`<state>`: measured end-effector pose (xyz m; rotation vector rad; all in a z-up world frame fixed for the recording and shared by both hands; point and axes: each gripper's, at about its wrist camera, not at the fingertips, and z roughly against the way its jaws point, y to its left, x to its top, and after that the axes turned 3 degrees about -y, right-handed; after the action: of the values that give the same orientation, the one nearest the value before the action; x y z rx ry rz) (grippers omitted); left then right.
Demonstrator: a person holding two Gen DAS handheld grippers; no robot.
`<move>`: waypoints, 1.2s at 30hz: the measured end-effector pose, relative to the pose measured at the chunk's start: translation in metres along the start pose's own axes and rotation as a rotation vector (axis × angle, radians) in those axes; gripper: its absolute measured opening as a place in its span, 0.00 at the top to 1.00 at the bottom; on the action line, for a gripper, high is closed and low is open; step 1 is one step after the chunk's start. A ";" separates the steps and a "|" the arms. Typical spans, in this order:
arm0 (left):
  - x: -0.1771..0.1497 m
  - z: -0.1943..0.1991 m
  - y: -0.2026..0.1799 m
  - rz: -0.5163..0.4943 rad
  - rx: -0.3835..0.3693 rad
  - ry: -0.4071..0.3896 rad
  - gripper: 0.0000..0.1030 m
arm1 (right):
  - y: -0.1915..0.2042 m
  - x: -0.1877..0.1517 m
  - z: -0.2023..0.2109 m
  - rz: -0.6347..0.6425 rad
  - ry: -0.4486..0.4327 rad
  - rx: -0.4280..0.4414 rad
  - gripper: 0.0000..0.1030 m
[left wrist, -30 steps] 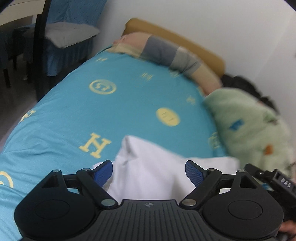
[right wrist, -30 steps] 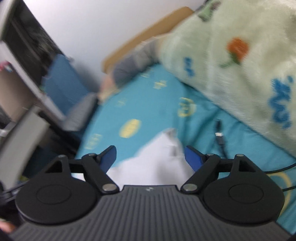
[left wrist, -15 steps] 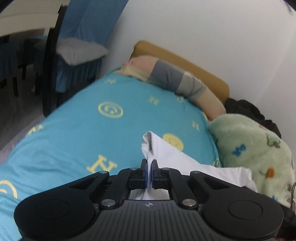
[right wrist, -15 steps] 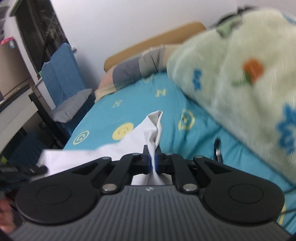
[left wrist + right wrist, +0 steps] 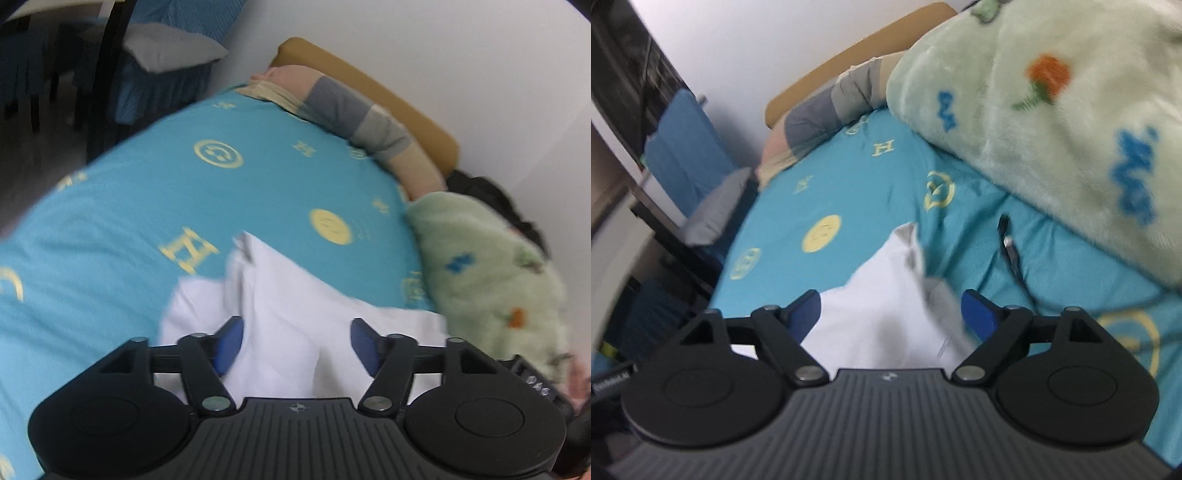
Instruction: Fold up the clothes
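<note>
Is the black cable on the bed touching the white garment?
No, the black cable lies on the blue sheet, apart from the white garment.

Home bedroom, bed point(image 5: 155, 206), pillow point(image 5: 354, 110), fleece blanket point(image 5: 1052, 110)

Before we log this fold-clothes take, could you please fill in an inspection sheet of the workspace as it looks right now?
Surface: bed with turquoise sheet, yellow emblems.
Job's things: white garment lying rumpled on the sheet, partly folded.
Clutter: green fleece blanket heaped at the bed's side; striped bolster pillow at the headboard; dark clothing by the wall.
Grippers: left hand-held gripper and right hand-held gripper both opening, garment between the pads but not pinched.
Cables: black cable with plug on the sheet beside the blanket.
Surroundings: blue-covered chair with grey cushion, white wall.
</note>
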<state>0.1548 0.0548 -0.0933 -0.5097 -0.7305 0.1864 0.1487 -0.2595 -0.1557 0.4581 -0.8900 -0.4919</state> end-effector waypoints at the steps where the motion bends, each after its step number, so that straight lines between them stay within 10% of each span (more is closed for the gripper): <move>1: -0.006 0.009 -0.002 0.026 -0.035 0.013 0.28 | -0.002 -0.004 0.010 -0.049 0.013 0.023 0.18; 6: -0.044 0.021 0.014 0.279 -0.171 0.167 0.21 | -0.020 -0.034 0.047 -0.332 0.121 0.167 0.17; 13: -0.068 -0.014 0.052 0.520 -0.092 0.272 0.21 | -0.044 -0.070 0.020 -0.541 0.287 0.109 0.16; 16: -0.068 -0.015 0.074 0.624 -0.009 0.211 0.27 | -0.054 -0.072 0.012 -0.593 0.241 0.065 0.18; 26: -0.060 -0.002 0.078 0.680 0.006 0.169 0.69 | -0.065 -0.063 0.010 -0.569 0.117 0.009 0.81; 36: -0.013 0.049 0.043 0.694 -0.127 0.154 0.84 | -0.032 -0.030 0.061 -0.475 -0.039 0.135 0.87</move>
<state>0.1125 0.1060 -0.0919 -0.8781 -0.3929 0.7423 0.0758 -0.2785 -0.1587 0.7935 -0.8545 -0.8794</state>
